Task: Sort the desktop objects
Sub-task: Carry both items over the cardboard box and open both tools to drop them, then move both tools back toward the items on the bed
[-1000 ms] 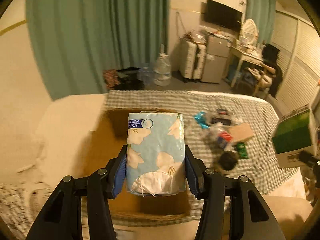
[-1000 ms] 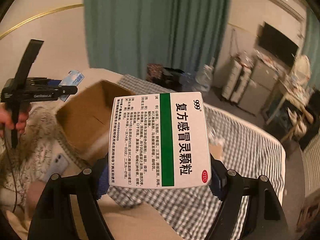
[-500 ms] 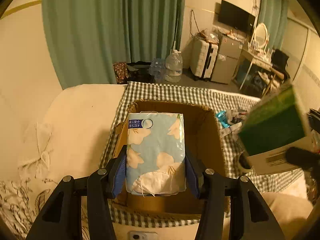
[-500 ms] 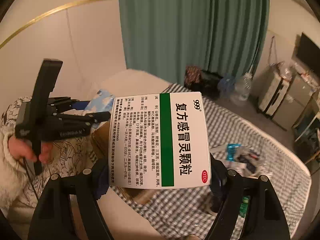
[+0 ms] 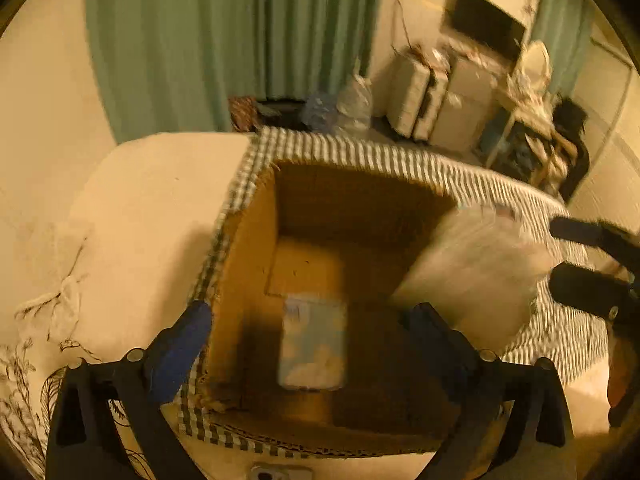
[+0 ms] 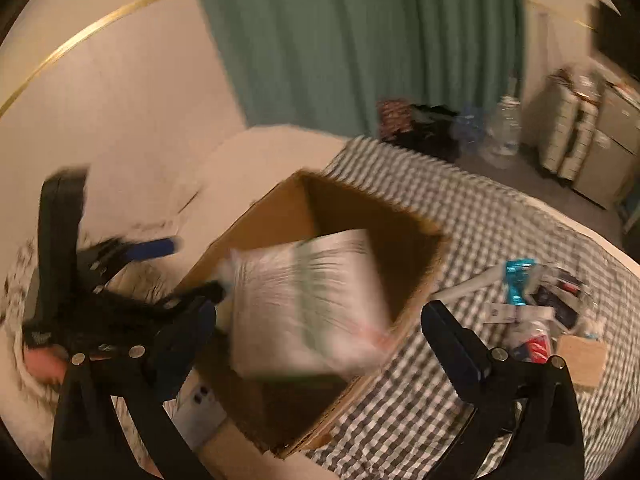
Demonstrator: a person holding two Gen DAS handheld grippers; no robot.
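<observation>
- Two grippers, left [image 5: 308, 344] and right [image 6: 318, 334], both spread apart, empty;
- tissue pack [image 5: 313, 342] lies in cardboard box [image 5: 248, 264]; soft, light;
- medicine box [image 6: 308, 304] blurred above opening; stiff, light; grip flat sides.

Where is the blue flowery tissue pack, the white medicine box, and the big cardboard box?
tissue pack [image 5: 312, 344], left wrist view, middle of its blue top face.
medicine box [image 6: 308, 308], right wrist view, middle of its blurred white face.
cardboard box [image 6: 256, 224], right wrist view, its outer left wall.
</observation>
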